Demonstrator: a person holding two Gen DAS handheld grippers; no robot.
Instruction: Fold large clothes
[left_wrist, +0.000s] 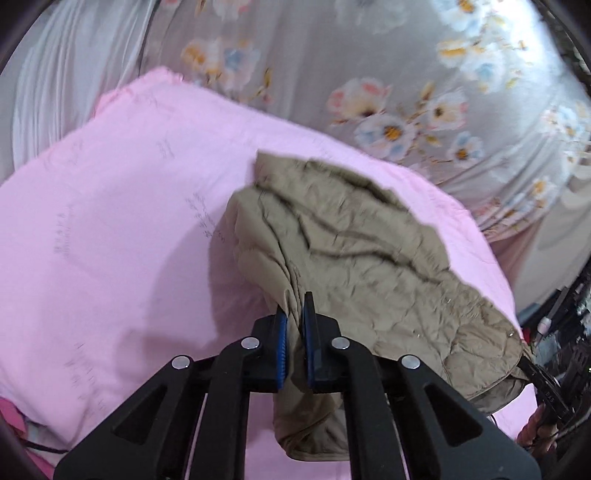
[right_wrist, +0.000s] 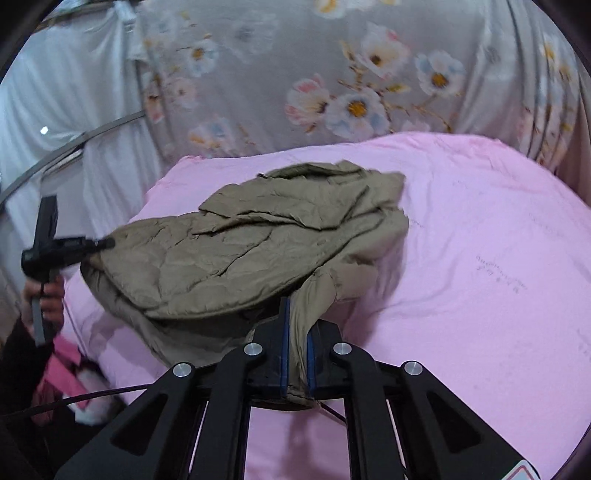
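A khaki quilted jacket is held up over the pink bed cover. My left gripper is shut on one edge of the jacket, with fabric pinched between the blue pads. My right gripper is shut on the opposite edge of the jacket. The jacket spans between the two grippers, partly folded over itself, with its far part resting on the pink cover. The left gripper also shows at the left of the right wrist view, and the right gripper at the right of the left wrist view.
A grey floral curtain hangs behind the bed, also in the right wrist view. White drapery with a metal rod stands at the left. Pink items and a black cable lie beside the bed's left edge.
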